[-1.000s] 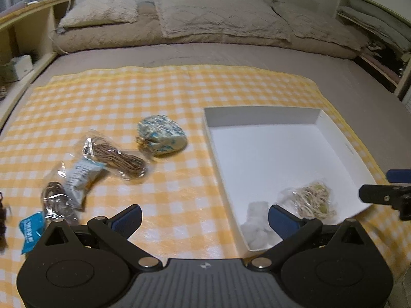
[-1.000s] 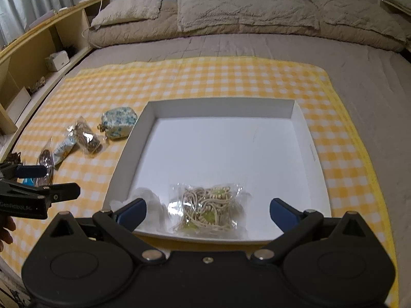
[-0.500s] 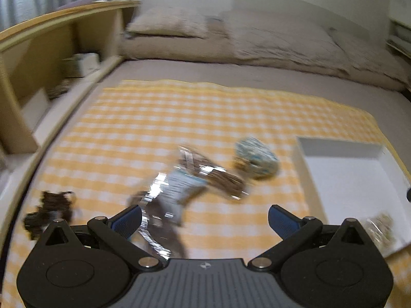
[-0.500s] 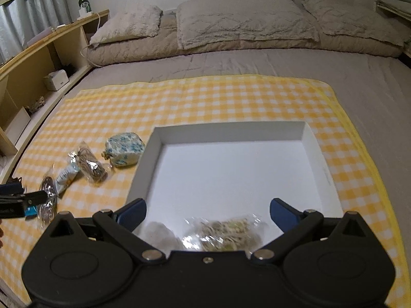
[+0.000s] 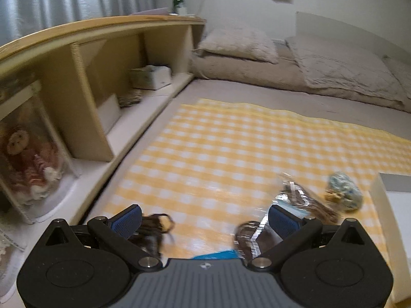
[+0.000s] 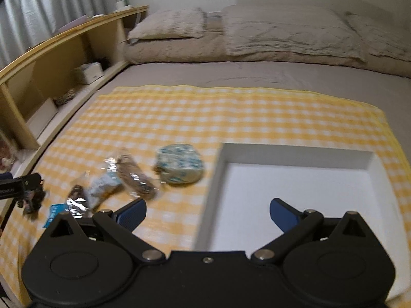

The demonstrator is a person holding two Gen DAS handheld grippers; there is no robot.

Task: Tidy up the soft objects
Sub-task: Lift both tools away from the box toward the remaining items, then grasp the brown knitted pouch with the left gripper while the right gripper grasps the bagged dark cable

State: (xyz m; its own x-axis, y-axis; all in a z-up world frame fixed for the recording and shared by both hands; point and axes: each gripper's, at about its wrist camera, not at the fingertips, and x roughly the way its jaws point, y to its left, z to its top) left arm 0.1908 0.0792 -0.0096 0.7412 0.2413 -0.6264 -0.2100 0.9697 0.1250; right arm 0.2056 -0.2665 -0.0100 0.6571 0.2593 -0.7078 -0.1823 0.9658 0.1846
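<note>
The left gripper (image 5: 204,220) is spread wide and holds nothing. It hangs low over the left edge of the yellow checked cloth (image 5: 218,154), just above a dark tangled bundle (image 5: 154,227). The right gripper (image 6: 208,214) is spread wide too, over the near-left corner of the white box (image 6: 295,154). A blue flowery pouch (image 6: 179,164) and some clear bags (image 6: 133,174) lie on the cloth, left of the box.

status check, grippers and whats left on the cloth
Left gripper open, empty, low over dark tangle. Right gripper open, empty, at white box edge. Blue pouch, bagged cords loose on cloth. Nothing blocking.
</note>
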